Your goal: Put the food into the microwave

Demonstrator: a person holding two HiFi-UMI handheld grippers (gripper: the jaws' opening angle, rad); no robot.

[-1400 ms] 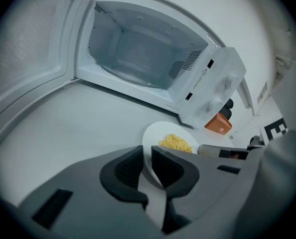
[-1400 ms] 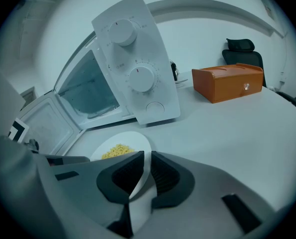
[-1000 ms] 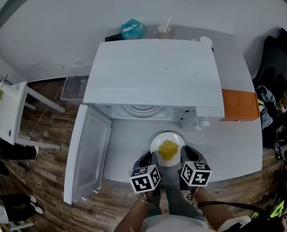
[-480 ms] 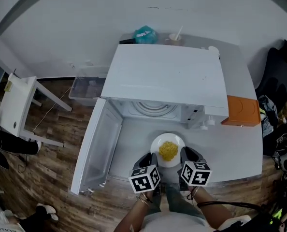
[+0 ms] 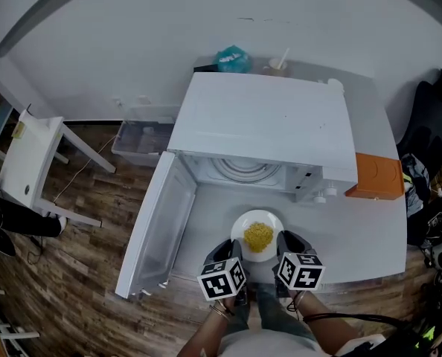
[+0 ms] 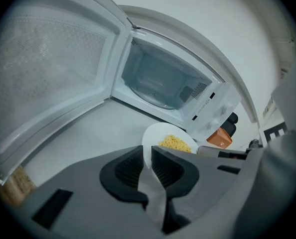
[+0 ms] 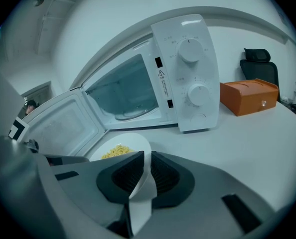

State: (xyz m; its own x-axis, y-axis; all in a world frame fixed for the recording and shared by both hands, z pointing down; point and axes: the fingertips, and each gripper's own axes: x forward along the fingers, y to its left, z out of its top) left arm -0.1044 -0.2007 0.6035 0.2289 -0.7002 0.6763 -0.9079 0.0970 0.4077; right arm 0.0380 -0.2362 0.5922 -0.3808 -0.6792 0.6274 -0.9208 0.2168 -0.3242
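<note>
A white plate (image 5: 245,226) with yellow food (image 5: 258,236) hangs just in front of the open white microwave (image 5: 269,125). My left gripper (image 5: 234,255) is shut on the plate's near-left rim (image 6: 147,148). My right gripper (image 5: 282,250) is shut on its near-right rim (image 7: 142,156). The food (image 6: 174,143) shows past the left jaws, and the food (image 7: 116,151) also shows past the right jaws. The microwave door (image 5: 155,233) is swung wide to the left, and the cavity (image 6: 160,81) with its glass turntable (image 5: 245,169) holds nothing.
An orange box (image 5: 376,177) stands right of the microwave on the grey counter (image 5: 355,236). A teal bag (image 5: 232,58) and a cup with a stick (image 5: 277,64) sit behind it. A white stool (image 5: 27,162) and a clear bin (image 5: 139,141) are on the floor at left.
The head view has shifted, so the microwave sits further right and lower in it. Both grippers still hold the plate at the same spot in front of the open cavity.
</note>
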